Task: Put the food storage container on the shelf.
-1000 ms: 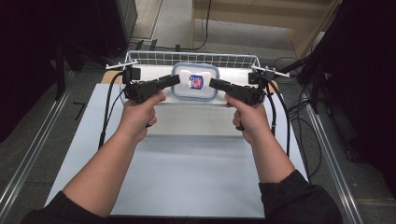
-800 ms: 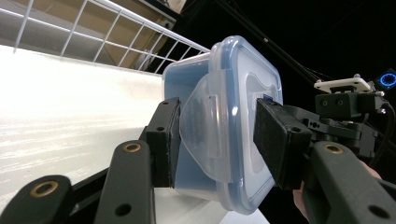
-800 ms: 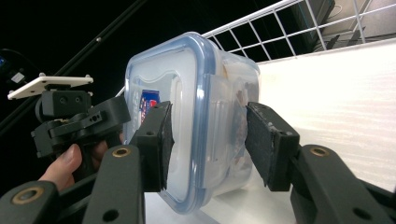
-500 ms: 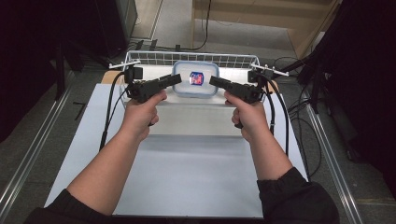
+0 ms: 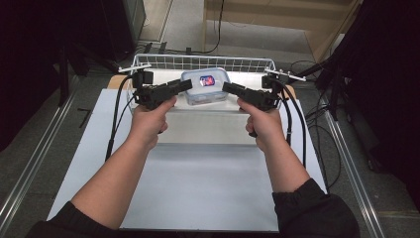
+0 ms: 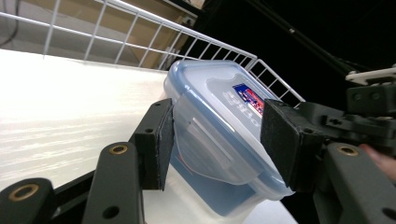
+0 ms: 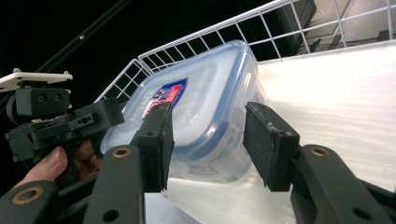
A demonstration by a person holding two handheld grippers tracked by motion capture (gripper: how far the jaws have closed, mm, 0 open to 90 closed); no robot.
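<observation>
Held out over the white desk (image 5: 198, 188): left claw (image 5: 187, 85) and right claw (image 5: 227, 88), both spread apart, flanking a clear lidded plastic container with blue trim (image 5: 204, 86) inside the white wire basket (image 5: 163, 61).

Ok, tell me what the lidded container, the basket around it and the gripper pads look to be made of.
Container: most likely plastic, a clear body with a frosted, bluish lid, since the inside shows through the wall and the rim looks moulded. Basket: thin wire in a grid, with what looks like a white coating. Pads: a matt black, slightly grainy layer on the jaws, perhaps rubber or foam; the look leaves that open.
</observation>
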